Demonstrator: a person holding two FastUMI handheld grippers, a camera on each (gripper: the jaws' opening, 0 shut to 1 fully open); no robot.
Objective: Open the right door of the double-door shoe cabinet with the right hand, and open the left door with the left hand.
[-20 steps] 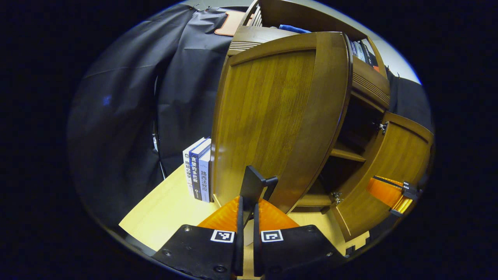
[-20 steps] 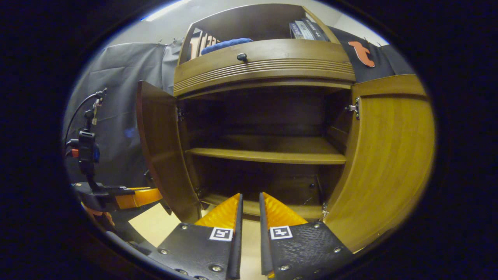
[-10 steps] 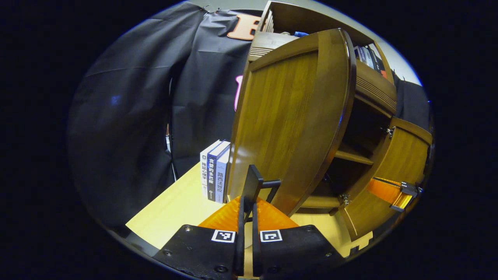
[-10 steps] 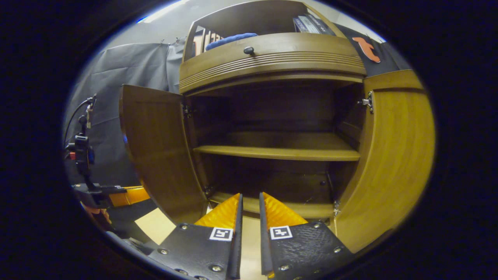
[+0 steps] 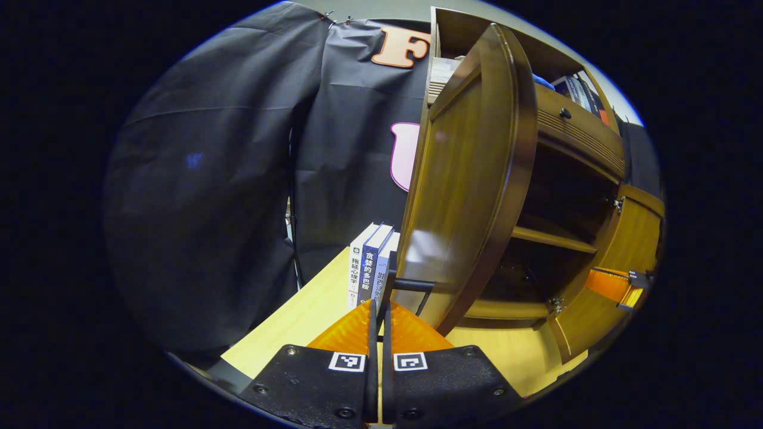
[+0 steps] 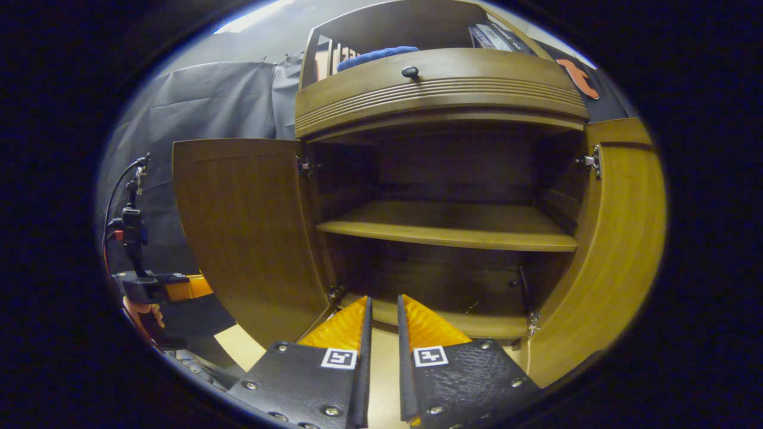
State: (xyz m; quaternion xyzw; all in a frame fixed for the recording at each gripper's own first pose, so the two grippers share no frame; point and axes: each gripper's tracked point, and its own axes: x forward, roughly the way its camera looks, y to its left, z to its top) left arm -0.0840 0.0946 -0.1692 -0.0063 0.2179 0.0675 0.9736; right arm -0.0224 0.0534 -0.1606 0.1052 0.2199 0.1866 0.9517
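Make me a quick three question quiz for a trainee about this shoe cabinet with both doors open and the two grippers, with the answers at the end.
1. True or false: the left gripper is shut on the black handle of the left door.
2. Which lies inside the shoe cabinet behind the open doors? A) a pair of shoes B) a bare wooden shelf C) a stack of towels
3. Fill in: standing on the table beside the left door are three ____.

Key: 1 true. 2 B. 3 books. The right gripper holds nothing, its fingers a little apart, near the right door.
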